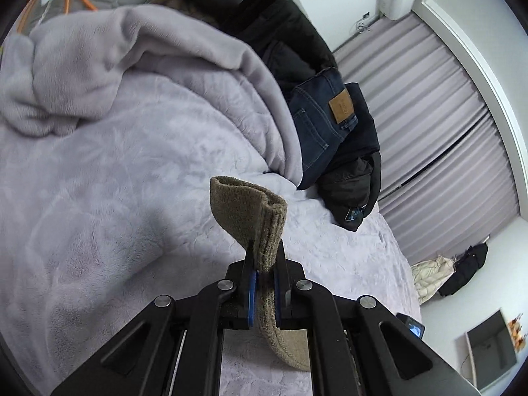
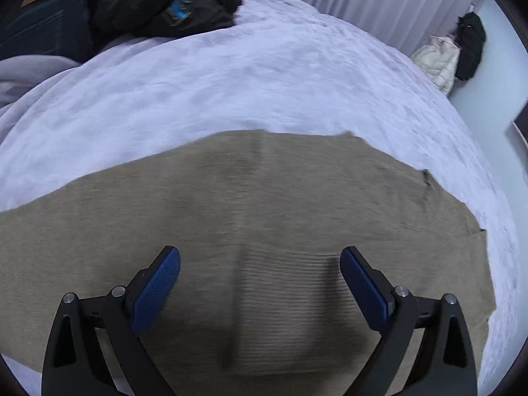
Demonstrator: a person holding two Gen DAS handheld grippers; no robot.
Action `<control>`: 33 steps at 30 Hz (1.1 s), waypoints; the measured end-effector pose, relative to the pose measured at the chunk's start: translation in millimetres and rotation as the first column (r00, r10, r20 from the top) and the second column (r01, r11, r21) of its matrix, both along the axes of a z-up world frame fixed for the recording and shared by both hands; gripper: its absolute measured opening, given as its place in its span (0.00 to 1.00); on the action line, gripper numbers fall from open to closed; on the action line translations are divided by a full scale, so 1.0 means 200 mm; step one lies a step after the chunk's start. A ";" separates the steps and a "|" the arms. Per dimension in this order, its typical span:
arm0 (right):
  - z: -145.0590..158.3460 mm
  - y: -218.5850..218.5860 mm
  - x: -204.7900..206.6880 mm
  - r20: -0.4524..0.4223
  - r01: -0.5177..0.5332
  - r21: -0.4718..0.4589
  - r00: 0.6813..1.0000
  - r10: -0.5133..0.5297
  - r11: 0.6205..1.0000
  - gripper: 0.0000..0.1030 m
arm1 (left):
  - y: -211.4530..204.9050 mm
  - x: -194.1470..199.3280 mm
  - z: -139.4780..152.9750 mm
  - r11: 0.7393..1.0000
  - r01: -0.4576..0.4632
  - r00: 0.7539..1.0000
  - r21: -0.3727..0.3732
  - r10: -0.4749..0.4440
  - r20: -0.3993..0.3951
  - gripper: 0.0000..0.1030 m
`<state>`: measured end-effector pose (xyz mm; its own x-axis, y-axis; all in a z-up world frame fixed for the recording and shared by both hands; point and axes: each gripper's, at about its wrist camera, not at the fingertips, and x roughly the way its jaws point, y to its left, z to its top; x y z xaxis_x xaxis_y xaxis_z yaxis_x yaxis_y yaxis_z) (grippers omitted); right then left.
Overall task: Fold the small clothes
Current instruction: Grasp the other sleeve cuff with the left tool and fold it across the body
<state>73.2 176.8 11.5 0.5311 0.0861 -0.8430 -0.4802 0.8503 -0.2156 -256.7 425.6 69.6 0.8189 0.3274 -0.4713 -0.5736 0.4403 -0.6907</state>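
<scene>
L gripper [image 1: 264,264]: jaws pinched tight on a fold of the tan ribbed knit garment [image 1: 250,211], lifted above the bed.
R gripper [image 2: 260,270]: jaws spread wide, nothing btwn them, hovering over the garment.
Garment: most of it lies flat on the lilac fleece blanket [image 2: 231,76].
Beyond garment: jeans [image 1: 316,122] w/ black jacket [image 1: 280,39], far side of blanket.

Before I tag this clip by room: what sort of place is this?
Most likely a bedroom: a bed under a lilac blanket, jeans piled on it, and curtains along the wall.
</scene>
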 end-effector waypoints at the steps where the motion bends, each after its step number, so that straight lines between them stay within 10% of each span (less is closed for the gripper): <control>1: 0.00 0.08 -0.07 0.001 -0.060 0.000 0.998 0.060 0.998 0.96 | -0.01 0.01 0.01 1.000 0.002 1.000 0.013 -0.002 -0.015 0.08; 6: 0.09 0.16 -0.31 -0.088 -0.329 0.153 0.935 0.344 0.932 0.95 | -0.12 0.13 0.11 0.998 0.053 0.998 0.046 -0.050 -0.049 0.08; 12: 0.29 -0.40 -0.08 -0.018 -0.167 0.167 0.985 0.172 0.972 0.95 | -0.53 0.56 0.30 0.952 0.276 0.958 0.131 -0.262 -0.113 0.08; 19: 0.37 -1.41 0.23 -0.026 0.160 0.219 0.987 -0.158 0.963 0.95 | -1.32 1.22 0.41 0.810 0.562 0.823 0.166 -0.529 -0.206 0.08; 27: 0.32 -2.01 0.24 -0.026 0.255 0.246 0.966 -0.256 0.935 0.95 | -2.25 1.75 0.18 0.639 0.758 0.633 0.134 -0.671 -0.387 0.08; 33: 0.22 -2.20 0.24 -0.058 0.272 0.279 0.962 -0.266 0.921 0.95 | -2.53 1.93 -0.11 0.610 0.790 0.550 0.062 -0.660 -0.511 0.08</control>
